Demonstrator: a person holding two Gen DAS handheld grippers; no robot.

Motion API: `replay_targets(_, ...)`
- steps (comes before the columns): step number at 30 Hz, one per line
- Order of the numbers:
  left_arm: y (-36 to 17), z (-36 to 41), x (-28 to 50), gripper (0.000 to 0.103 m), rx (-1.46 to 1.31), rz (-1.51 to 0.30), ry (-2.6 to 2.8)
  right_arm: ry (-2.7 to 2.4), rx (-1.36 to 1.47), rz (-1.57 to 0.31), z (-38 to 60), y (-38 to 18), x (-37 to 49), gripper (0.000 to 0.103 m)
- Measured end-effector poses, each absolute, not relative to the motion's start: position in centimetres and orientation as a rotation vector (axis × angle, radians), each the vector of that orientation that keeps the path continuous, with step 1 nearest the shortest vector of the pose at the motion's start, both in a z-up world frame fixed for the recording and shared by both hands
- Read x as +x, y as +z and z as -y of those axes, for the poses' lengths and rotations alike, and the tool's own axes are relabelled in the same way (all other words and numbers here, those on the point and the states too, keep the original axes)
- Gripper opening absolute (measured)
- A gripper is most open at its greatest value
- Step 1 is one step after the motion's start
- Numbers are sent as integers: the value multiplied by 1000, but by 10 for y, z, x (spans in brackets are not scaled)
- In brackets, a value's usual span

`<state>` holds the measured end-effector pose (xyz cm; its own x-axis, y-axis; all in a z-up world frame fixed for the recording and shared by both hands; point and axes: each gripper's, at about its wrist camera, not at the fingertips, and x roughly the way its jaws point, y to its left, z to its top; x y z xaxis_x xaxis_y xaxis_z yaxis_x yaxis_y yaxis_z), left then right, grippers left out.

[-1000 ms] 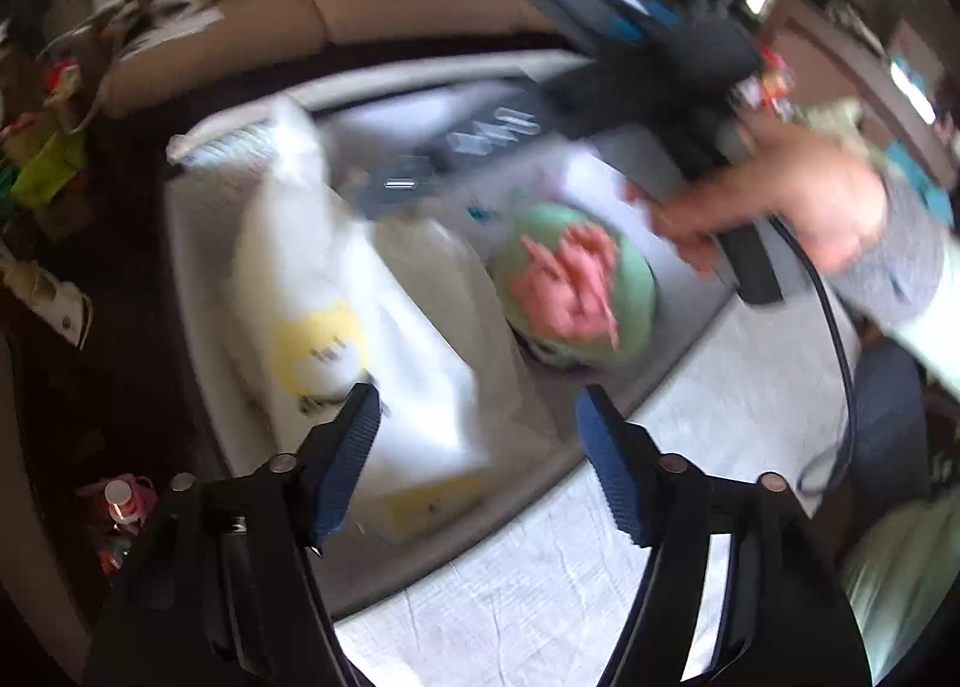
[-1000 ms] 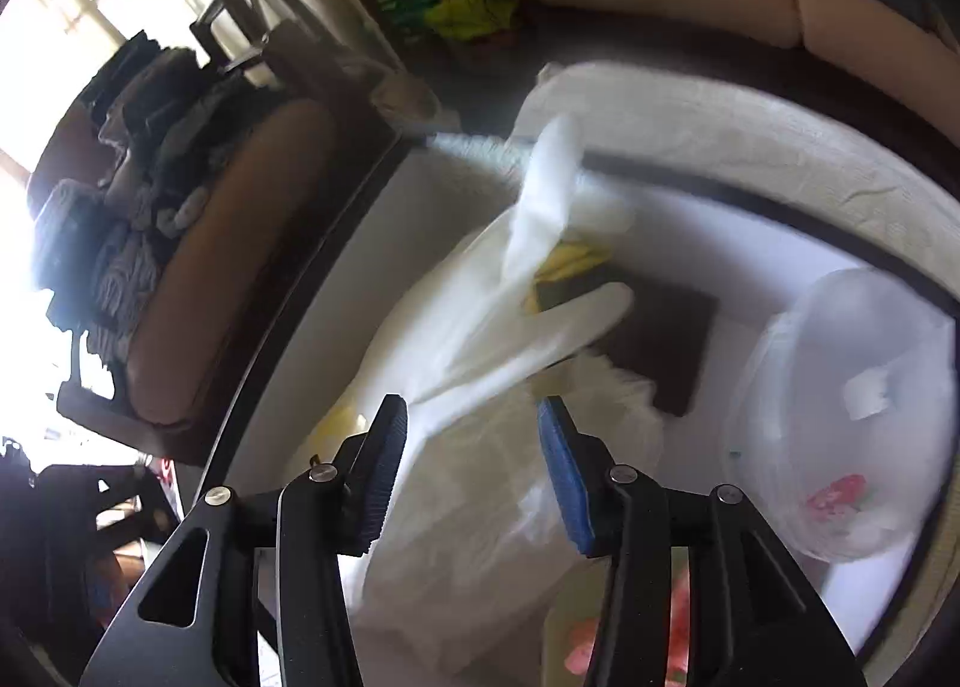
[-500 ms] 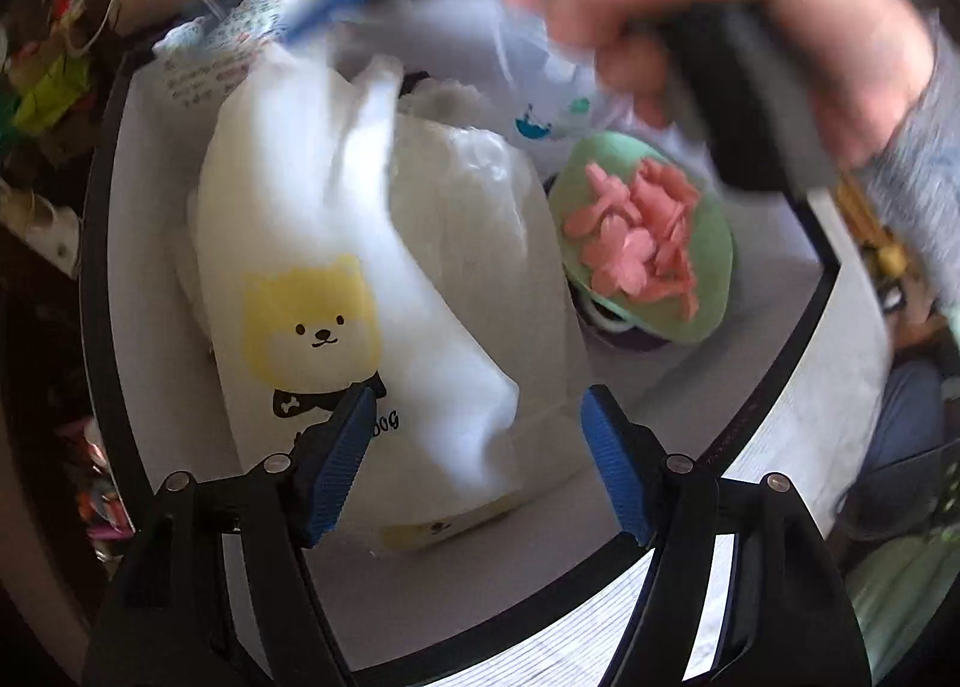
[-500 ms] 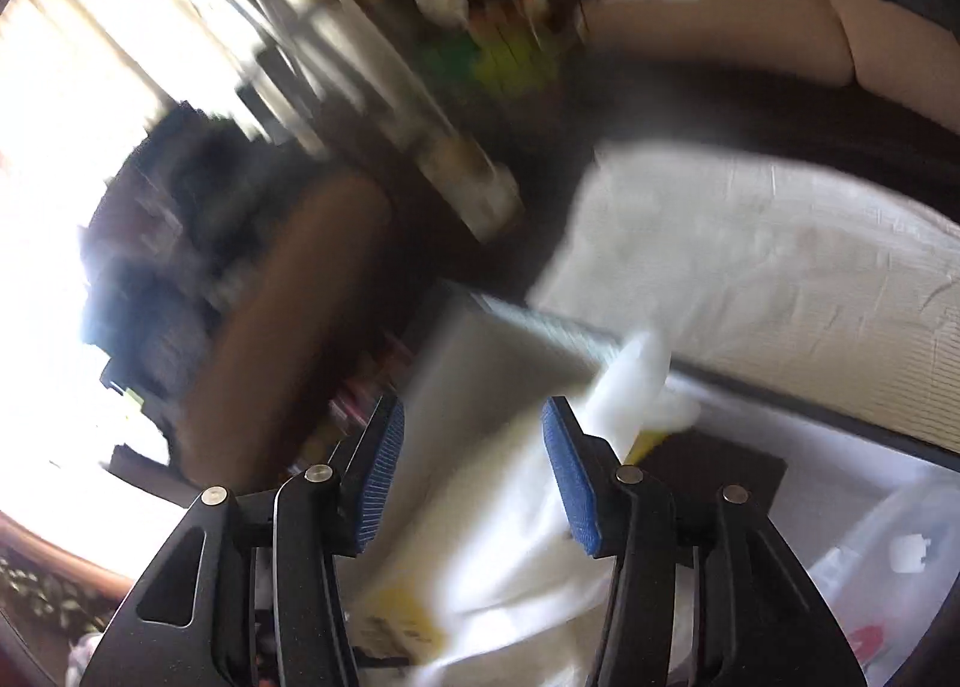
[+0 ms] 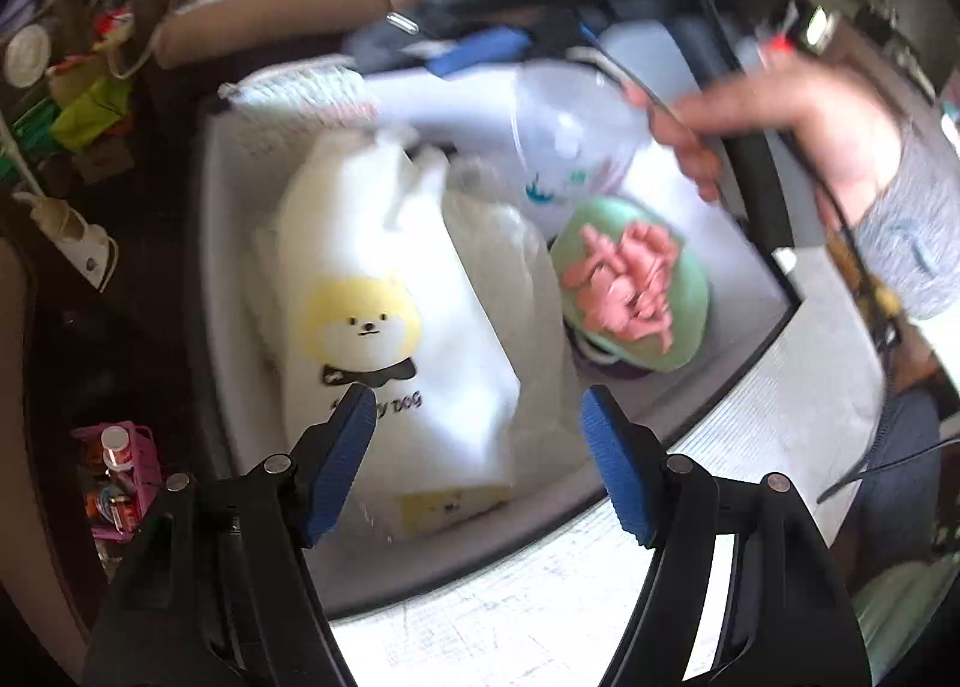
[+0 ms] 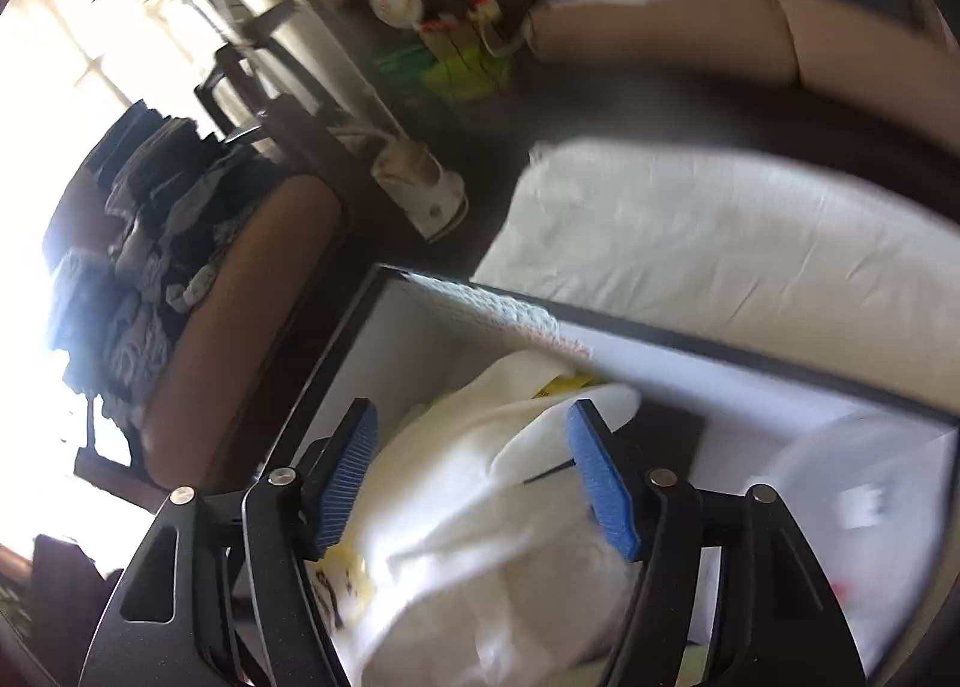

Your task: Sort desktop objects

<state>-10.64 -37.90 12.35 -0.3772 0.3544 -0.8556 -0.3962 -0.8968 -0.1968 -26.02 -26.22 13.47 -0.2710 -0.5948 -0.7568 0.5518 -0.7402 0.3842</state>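
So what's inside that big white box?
The box holds a white bag with a yellow dog print, a clear bag beside it, a green lid with pink pieces and a clear container. Whatever lies beneath the bags is covered.

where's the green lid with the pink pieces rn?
Left wrist view, right of centre: the green lid lies in the white box, right of the dog-print bag, below the clear bag.

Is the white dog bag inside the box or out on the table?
Inside. The dog bag lies flat within the box walls, beside the green bowl.
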Motion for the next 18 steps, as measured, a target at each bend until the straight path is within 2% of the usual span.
replay_targets(7, 164, 381, -83, 71, -1283, -7, 2528, -2091, 1150, -175, 237, 164, -196, 71)
replay_targets(9, 165, 376, -77, 71, -1296, 29, 2560, -2074, 1129, -203, 226, 166, -177, 82)
replay_targets(11, 168, 370, -68, 72, -1298, 103, 2572, -2049, 1142, -215, 215, 163, -163, 84)
replay_targets(13, 171, 364, -60, 83, -1292, 126, 2600, -2055, 1146, -219, 205, 161, -147, 88)
replay_targets(16, 180, 351, -42, 86, -1278, 74, 2657, -2057, 1155, -166, 189, 159, -124, 102)
replay_targets(18, 180, 344, -31, 94, -1256, 115, 2665, -2060, 1147, -140, 179, 158, -109, 103)
